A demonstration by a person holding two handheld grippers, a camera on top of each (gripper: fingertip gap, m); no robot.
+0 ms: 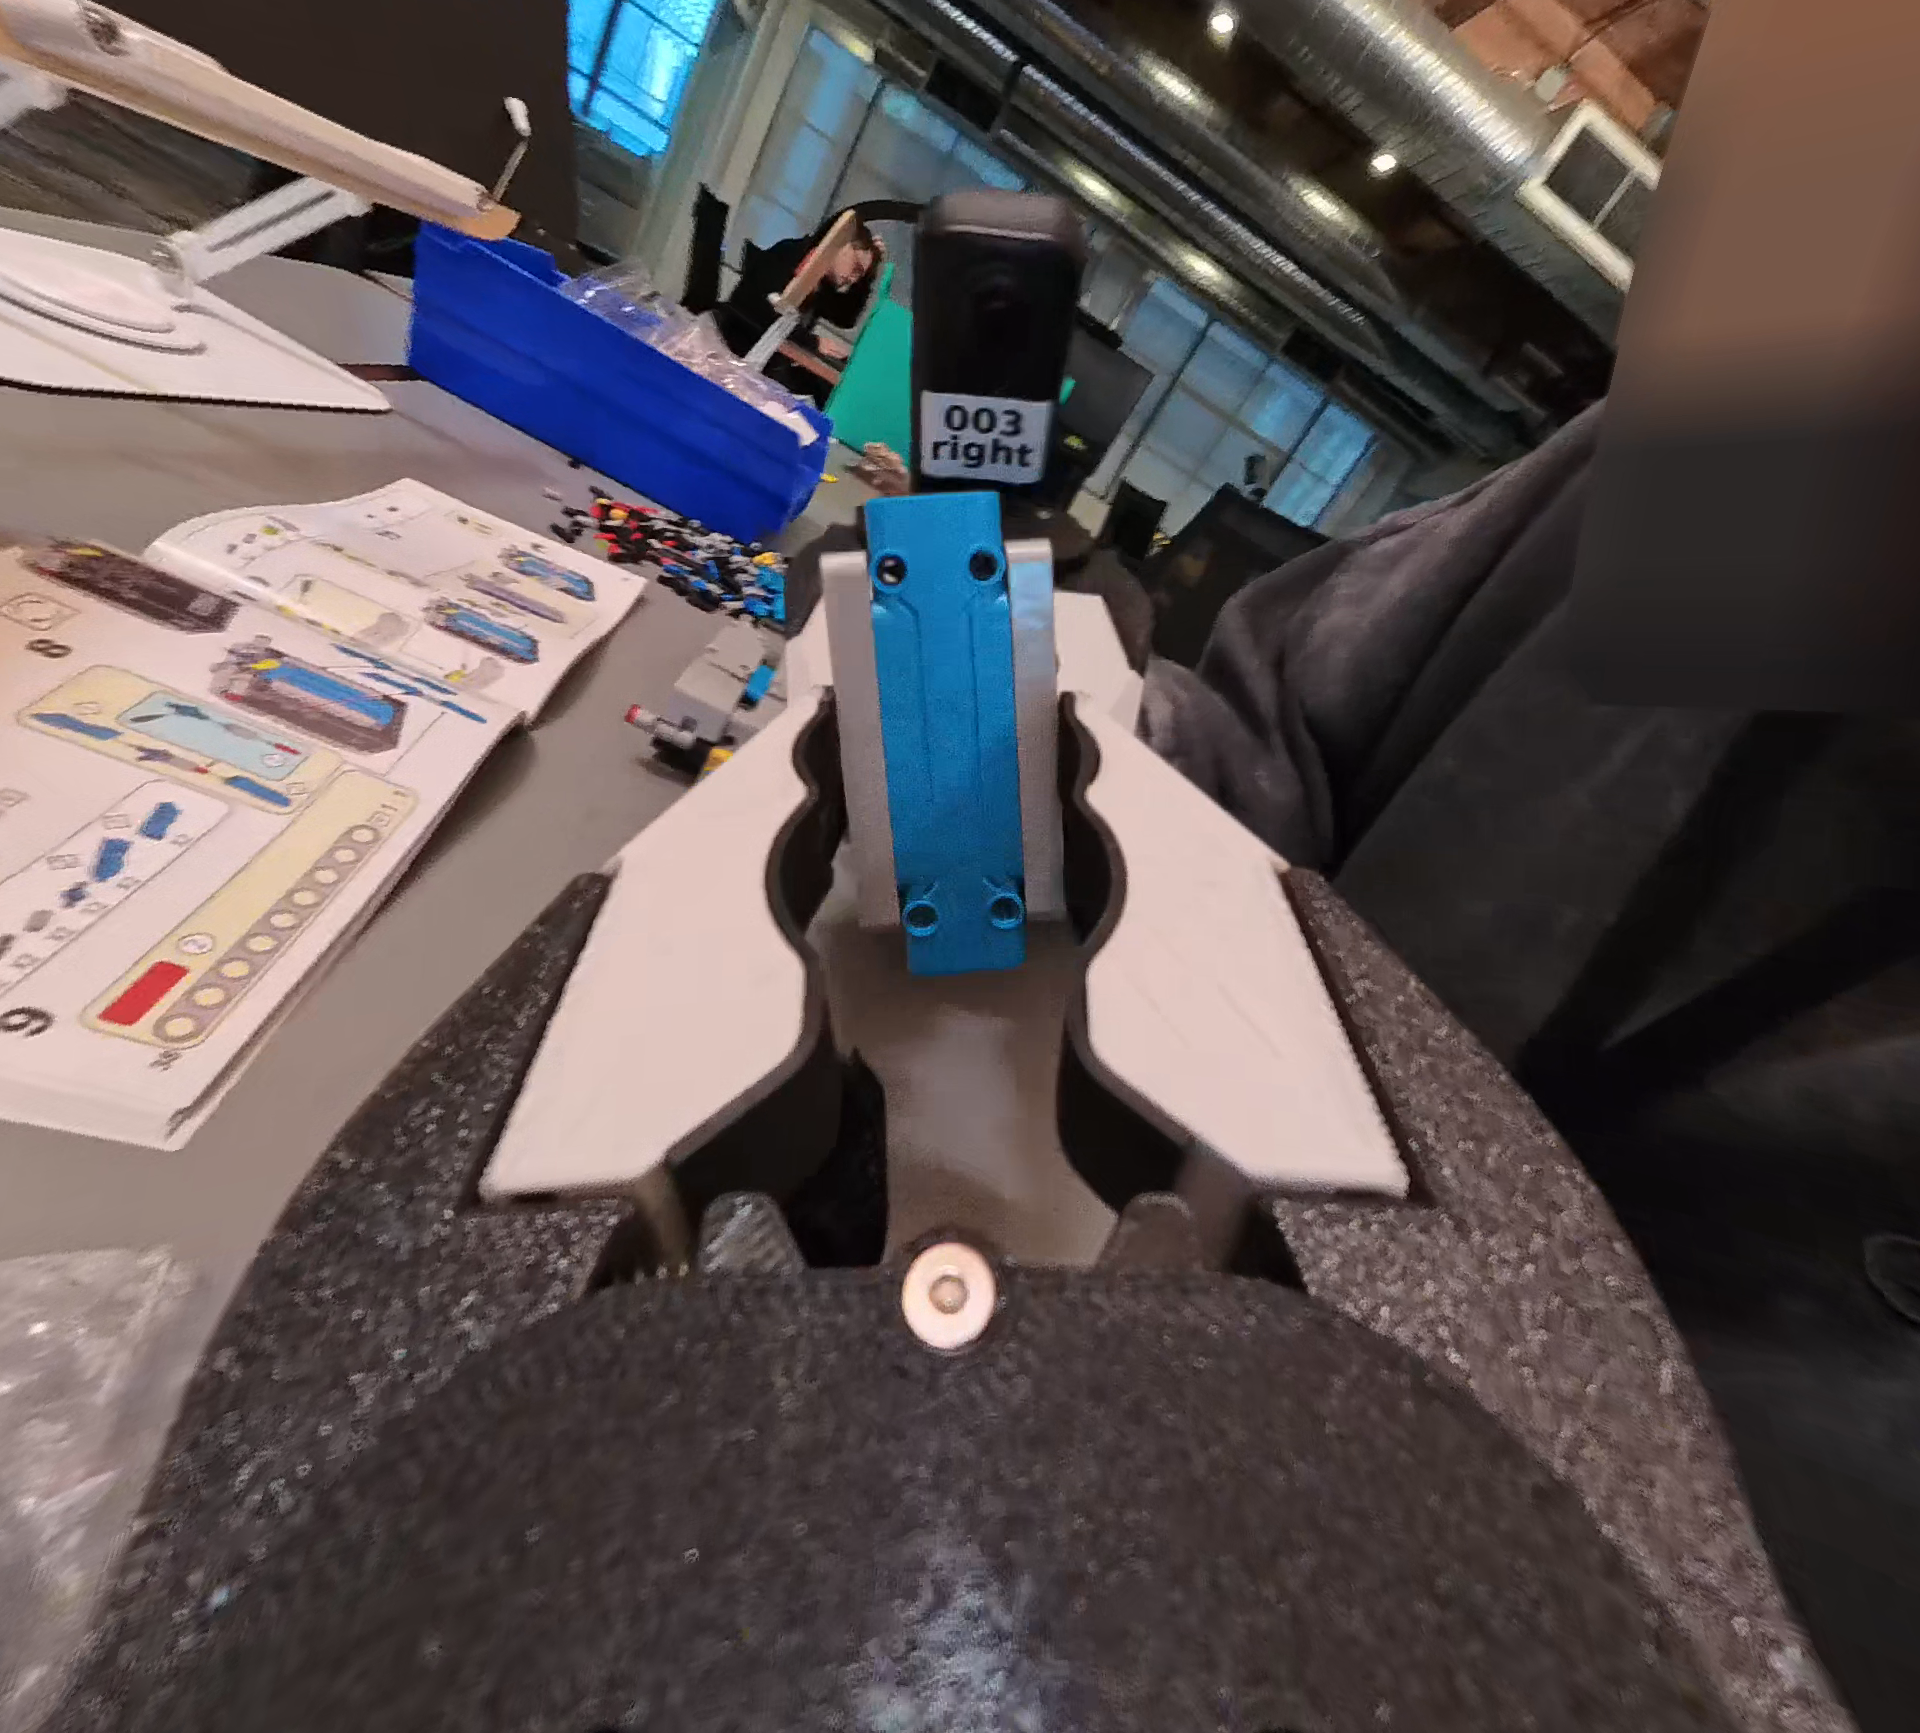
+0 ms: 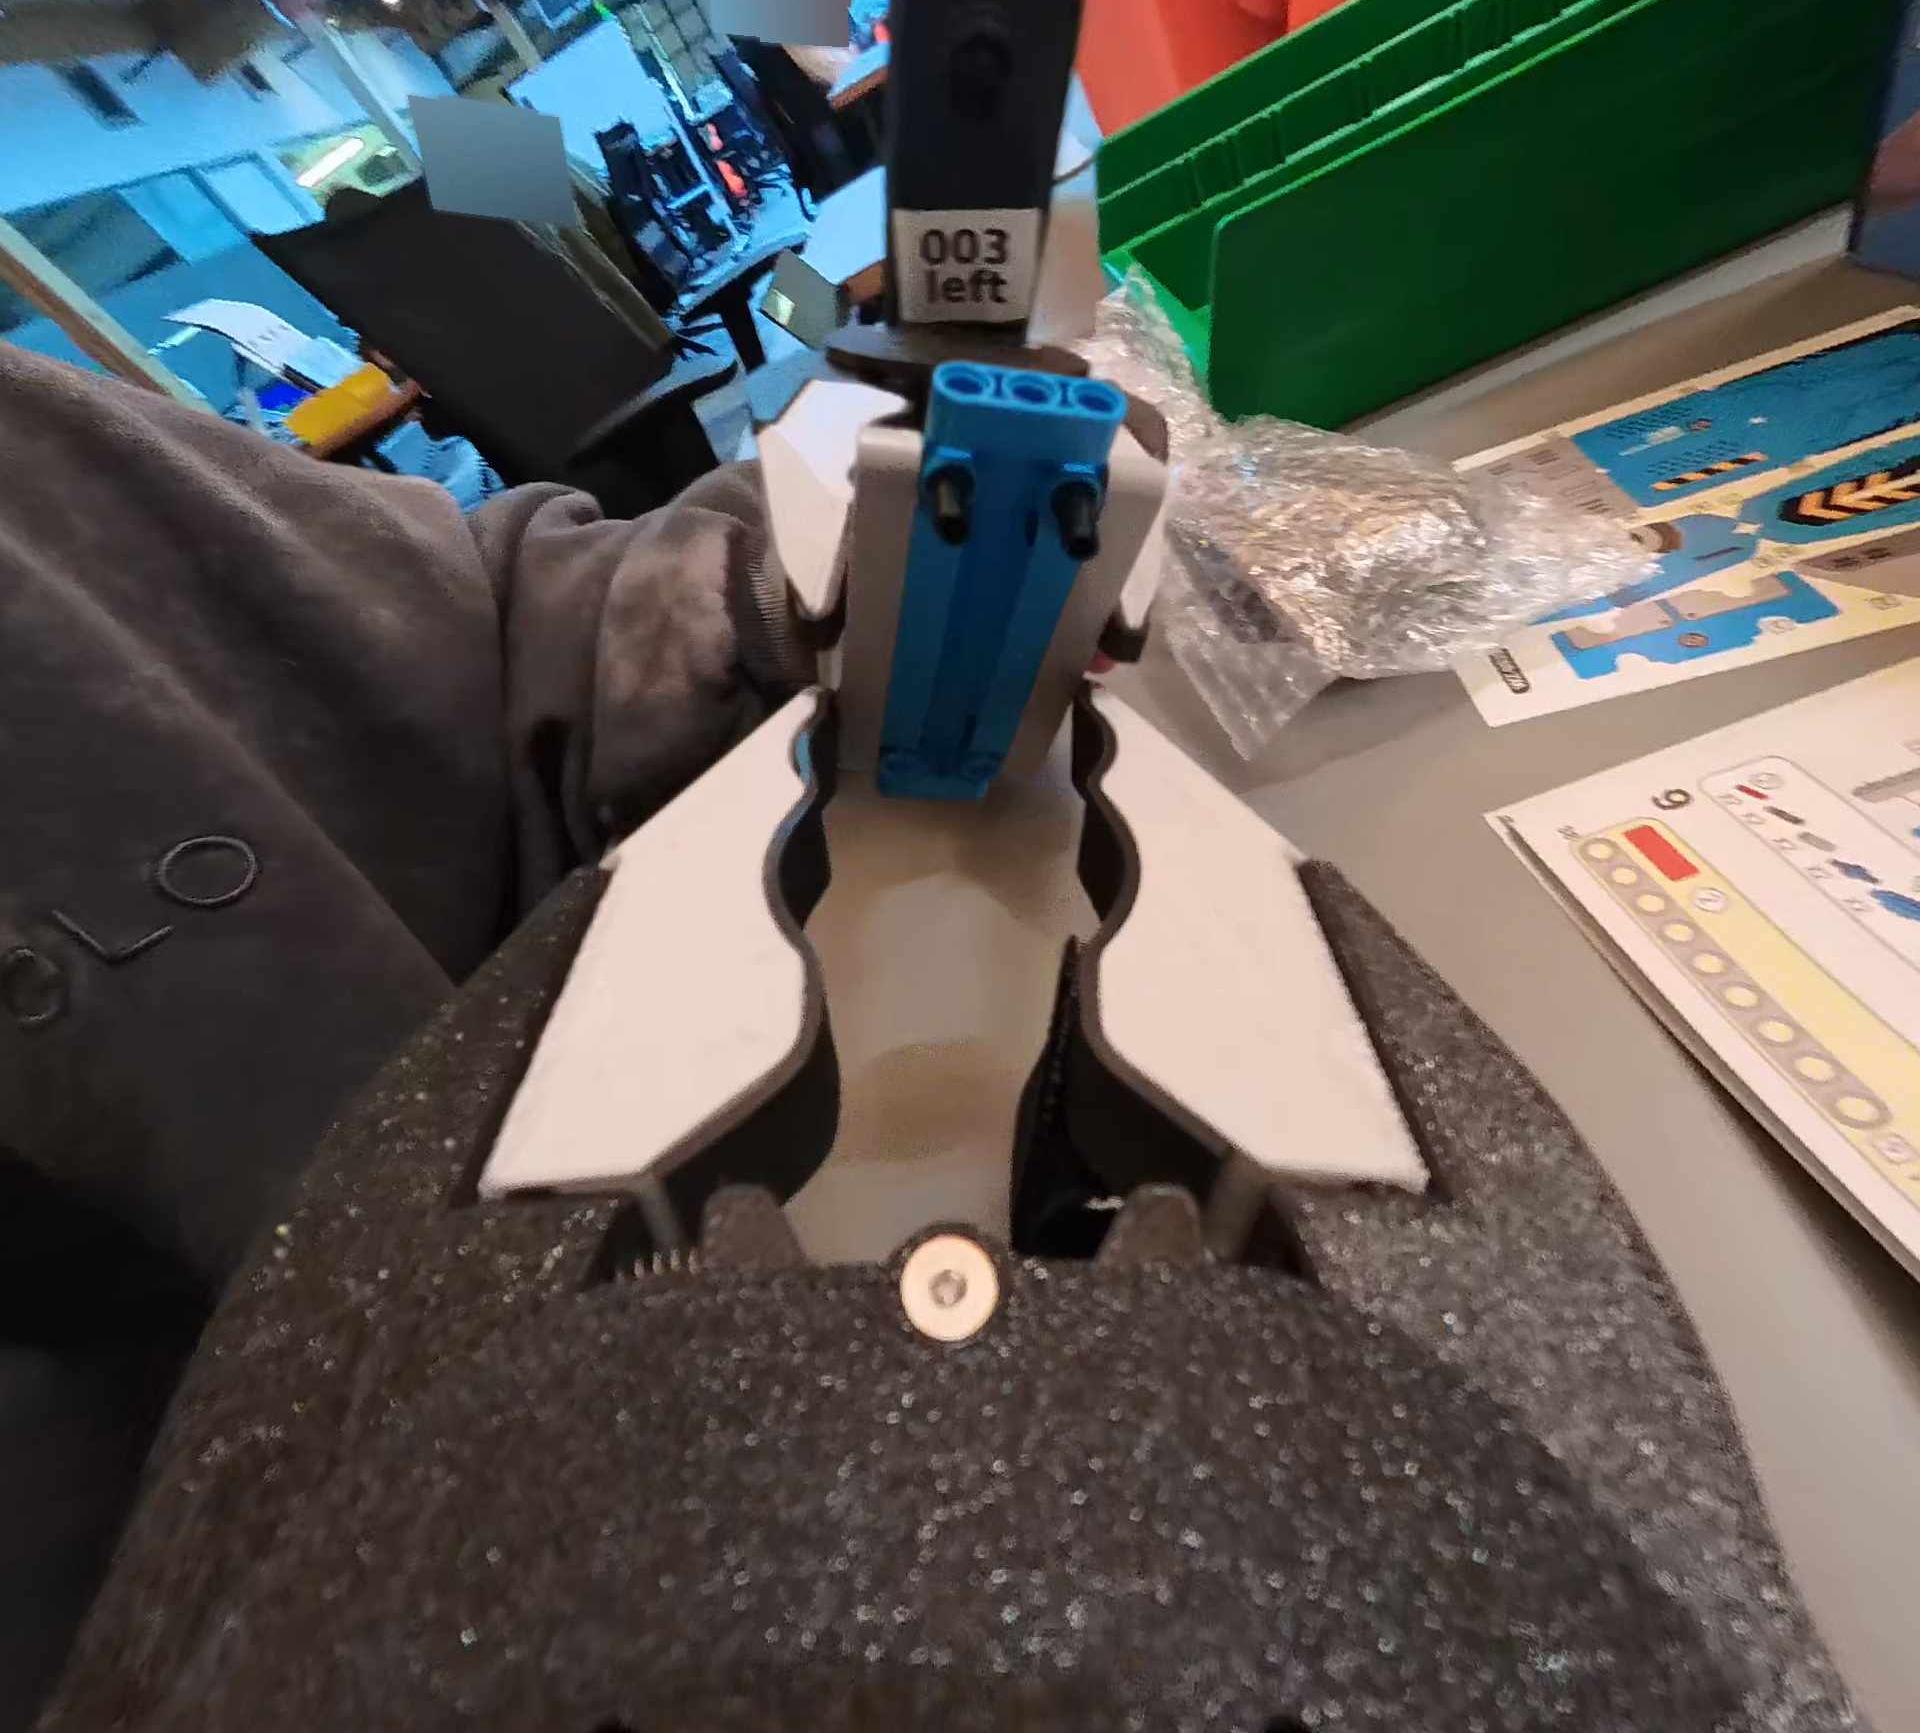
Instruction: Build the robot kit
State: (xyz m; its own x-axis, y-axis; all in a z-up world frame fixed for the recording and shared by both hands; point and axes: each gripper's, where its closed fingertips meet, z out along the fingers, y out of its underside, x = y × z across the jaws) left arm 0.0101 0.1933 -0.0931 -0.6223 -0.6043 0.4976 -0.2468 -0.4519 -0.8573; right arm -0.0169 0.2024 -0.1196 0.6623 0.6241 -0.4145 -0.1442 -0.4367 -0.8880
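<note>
Left tongs (image 1: 945,707): clamped on grey-and-blue brick block (image 1: 951,810), held clear of worktop (image 1: 582,800). Right tongs (image 2: 951,712): clamped on same block's opposite end. Risk: opposing twist or pull may pop blue panel loose, or block slips free.

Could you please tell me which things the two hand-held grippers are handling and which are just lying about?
In hand: blue-and-grey brick assembly, clasped by left hand-held gripper and right hand-held gripper.
Lying about: instruction booklet, loose small pieces, blue bin, green bin, crumpled plastic bag.
</note>
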